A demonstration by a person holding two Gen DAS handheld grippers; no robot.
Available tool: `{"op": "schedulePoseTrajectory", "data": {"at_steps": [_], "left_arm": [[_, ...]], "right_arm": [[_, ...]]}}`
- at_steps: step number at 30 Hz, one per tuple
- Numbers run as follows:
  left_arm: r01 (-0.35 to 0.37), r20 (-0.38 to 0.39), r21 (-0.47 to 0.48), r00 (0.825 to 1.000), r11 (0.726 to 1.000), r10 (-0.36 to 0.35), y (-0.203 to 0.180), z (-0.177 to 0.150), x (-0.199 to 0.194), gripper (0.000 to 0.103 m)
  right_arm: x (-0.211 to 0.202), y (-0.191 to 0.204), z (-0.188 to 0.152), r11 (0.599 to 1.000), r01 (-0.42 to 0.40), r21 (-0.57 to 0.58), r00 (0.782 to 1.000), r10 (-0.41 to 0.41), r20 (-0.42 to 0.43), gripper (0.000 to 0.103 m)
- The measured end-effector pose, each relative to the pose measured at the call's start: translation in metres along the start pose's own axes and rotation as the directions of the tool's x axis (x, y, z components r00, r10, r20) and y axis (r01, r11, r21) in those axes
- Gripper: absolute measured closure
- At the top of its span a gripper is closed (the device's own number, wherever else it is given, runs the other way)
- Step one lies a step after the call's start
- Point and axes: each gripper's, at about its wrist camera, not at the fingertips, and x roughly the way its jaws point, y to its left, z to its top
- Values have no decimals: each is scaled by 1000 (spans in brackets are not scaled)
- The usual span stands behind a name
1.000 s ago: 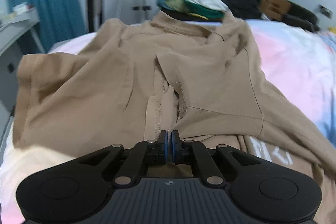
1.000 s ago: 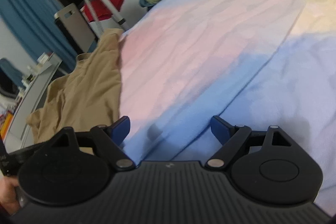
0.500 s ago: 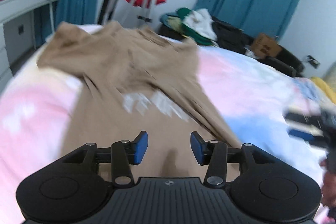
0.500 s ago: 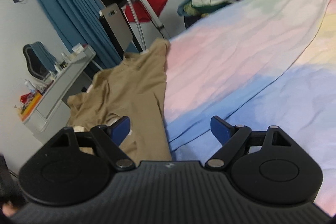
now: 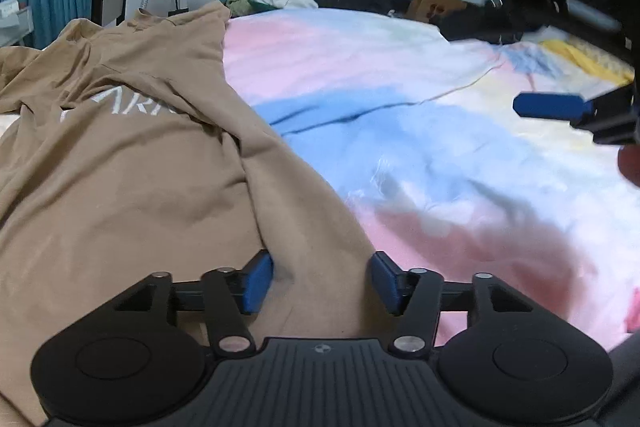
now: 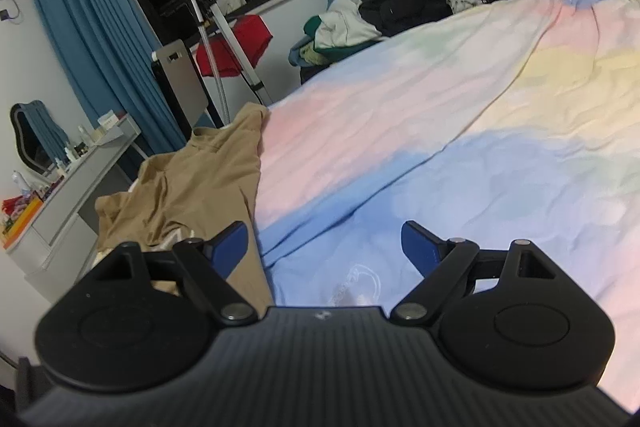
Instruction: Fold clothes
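Observation:
A tan T-shirt (image 5: pixel 132 163) with white lettering lies rumpled on the left side of a bed with a pastel tie-dye sheet (image 5: pixel 420 147). My left gripper (image 5: pixel 322 281) is open, its blue pads just above the shirt's near right edge, holding nothing. My right gripper (image 6: pixel 326 247) is open and empty above the blue part of the sheet (image 6: pixel 500 195), its left pad over the shirt's edge (image 6: pixel 200 187). The right gripper also shows at the far right of the left wrist view (image 5: pixel 576 107).
A pile of clothes (image 6: pixel 340 31) and dark bags (image 6: pixel 404 7) lie beyond the bed's far edge. A tripod (image 6: pixel 216 39) and red cloth (image 6: pixel 236 43) stand by the window with blue curtains. A grey desk (image 6: pixel 72 183) with small items is left of the bed.
My left gripper let go of the shirt, opened, and swung right toward the shirt's near right edge. My right gripper stayed open and rose, tilting up; it now appears in the left view.

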Motion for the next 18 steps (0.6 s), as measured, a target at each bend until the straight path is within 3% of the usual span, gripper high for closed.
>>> {"op": "schedulePoseTrajectory", "data": {"at_steps": [3,5,7,13,16,18], "left_arm": [[-13,30,22,999,1000,13,-11,-8,2,42],[-19,41,15,999,1000,18,-7,-9,4,60],[-17,37,-2,999,1000,17,6,-4,7,93],[97,48,-93,994,991,-93,37,15,-25,98],[179,67,-187,983,966,-169,66,26,-57,98],[224,67,-280,975,934,-213,94,30,-72,98]], "right_arm": [[12,1,-5,1000,-3,-3,1000,3,-28,18],[21,3,-8,1000,0,-14,999,-1,-50,18],[28,4,-10,1000,1,-17,998,-3,-64,18],[27,1,-6,998,-56,30,998,57,-36,18],[23,-1,-4,993,-98,64,995,99,-13,18],[24,0,-4,992,-101,72,995,102,-13,18]]}}
